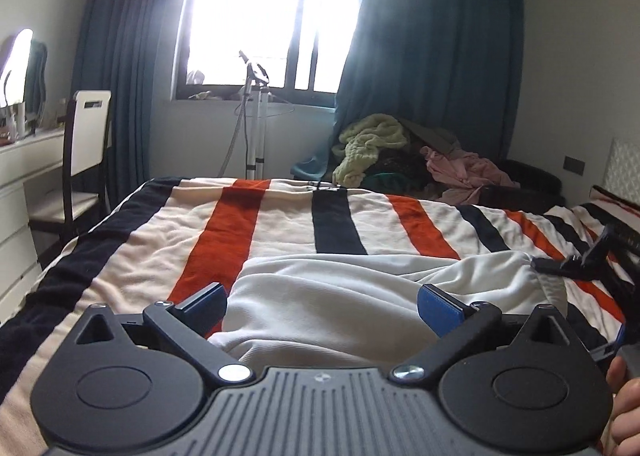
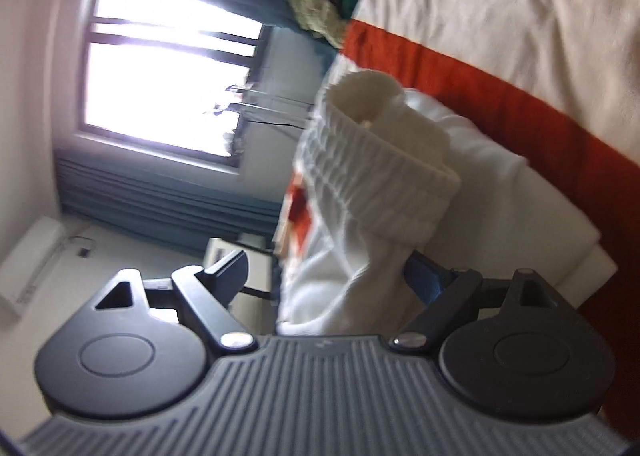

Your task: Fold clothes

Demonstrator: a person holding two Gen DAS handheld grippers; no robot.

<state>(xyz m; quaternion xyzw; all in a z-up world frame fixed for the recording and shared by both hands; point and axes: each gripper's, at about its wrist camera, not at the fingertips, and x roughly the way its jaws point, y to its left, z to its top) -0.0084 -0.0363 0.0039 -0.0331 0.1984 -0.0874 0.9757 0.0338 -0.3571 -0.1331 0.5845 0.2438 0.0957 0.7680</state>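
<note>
The white garment [image 1: 360, 296] lies across the near edge of the striped bed [image 1: 160, 248]. Left gripper [image 1: 320, 306] hovers spread above it. Right gripper [image 2: 328, 276], spread, straddles the ribbed waistband [image 2: 376, 176]; best to close on both layers before lifting.

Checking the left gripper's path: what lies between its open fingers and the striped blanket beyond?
In the left wrist view, only the white garment lies between the left gripper and the striped blanket.
</note>
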